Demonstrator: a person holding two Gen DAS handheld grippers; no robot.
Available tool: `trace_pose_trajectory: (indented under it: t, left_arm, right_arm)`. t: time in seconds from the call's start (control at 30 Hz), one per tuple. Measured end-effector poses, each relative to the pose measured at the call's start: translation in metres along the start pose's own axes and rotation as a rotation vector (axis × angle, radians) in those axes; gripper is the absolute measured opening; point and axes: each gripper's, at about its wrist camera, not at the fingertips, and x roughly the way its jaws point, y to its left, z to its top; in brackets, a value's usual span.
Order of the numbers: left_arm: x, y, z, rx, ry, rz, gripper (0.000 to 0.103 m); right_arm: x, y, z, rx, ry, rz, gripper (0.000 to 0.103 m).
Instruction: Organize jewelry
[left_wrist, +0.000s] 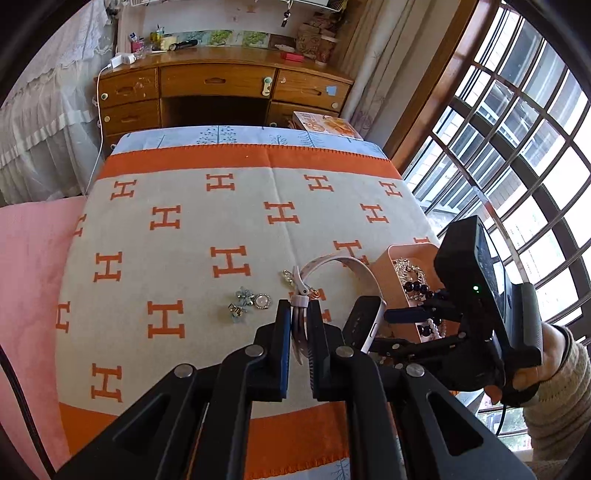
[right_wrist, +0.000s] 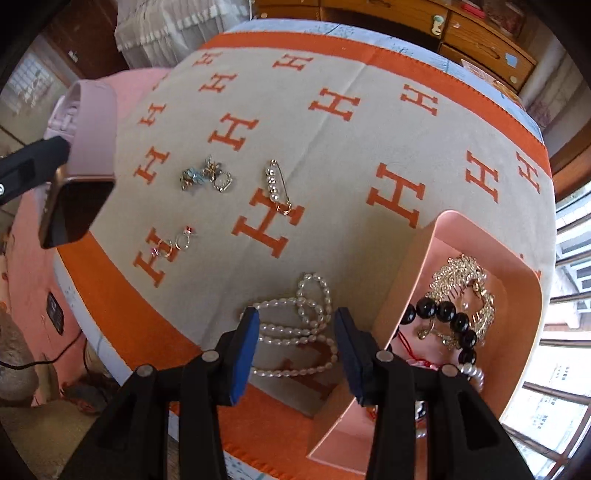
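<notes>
Left gripper (left_wrist: 300, 325) jaws clamp the watch (left_wrist: 364, 317) strap, lifted left of the box (right_wrist: 406, 295). Right gripper (right_wrist: 295, 350) jaws wide, empty, straddling the pearls (right_wrist: 295, 332) beside the box; strands run crosswise.

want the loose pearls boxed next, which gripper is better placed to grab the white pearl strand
Right. The right gripper is open, its fingers straddling the white pearl strand beside the pink box; the left gripper is shut on the pale pink watch.

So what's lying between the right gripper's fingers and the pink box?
Nothing lies between: in the right wrist view the right gripper straddles the pearl necklace, and only bare blanket separates its right finger from the pink box.
</notes>
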Motion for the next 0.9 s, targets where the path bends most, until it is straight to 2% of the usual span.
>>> trace_pose_trajectory:
  t: [0.13,0.33,0.47,0.6,0.7,0.77,0.9]
  left_arm:
    - [0.001,0.01,-0.002,-0.015,0.003,-0.005,0.006]
    - [0.008,0.02,-0.002,-0.042,0.014,-0.022,0.006]
    - [0.013,0.022,-0.002,-0.042,0.022,-0.028,0.006]
    - [0.017,0.022,-0.002,-0.041,0.031,-0.033,0.006]
    - [0.018,0.021,-0.001,-0.04,0.032,-0.039,0.006]
    - [0.018,0.021,-0.001,-0.04,0.032,-0.037,0.006]
    - [0.02,0.02,0.001,-0.041,0.038,-0.032,0.006]
  right_arm:
    - [0.01,0.008,0.007,-0.11,0.071,-0.073,0.043]
    - [0.035,0.015,0.01,-0.176,0.18,-0.115,0.043]
    - [0.041,0.007,0.017,-0.161,0.205,-0.08,0.044]
    - [0.037,0.0,0.024,-0.162,0.177,-0.039,0.045]
    - [0.032,0.006,0.02,-0.215,0.142,-0.083,0.037]
    - [0.029,0.011,0.016,-0.232,0.124,-0.072,0.012]
    - [0.024,0.005,0.013,-0.173,0.091,-0.03,0.009]
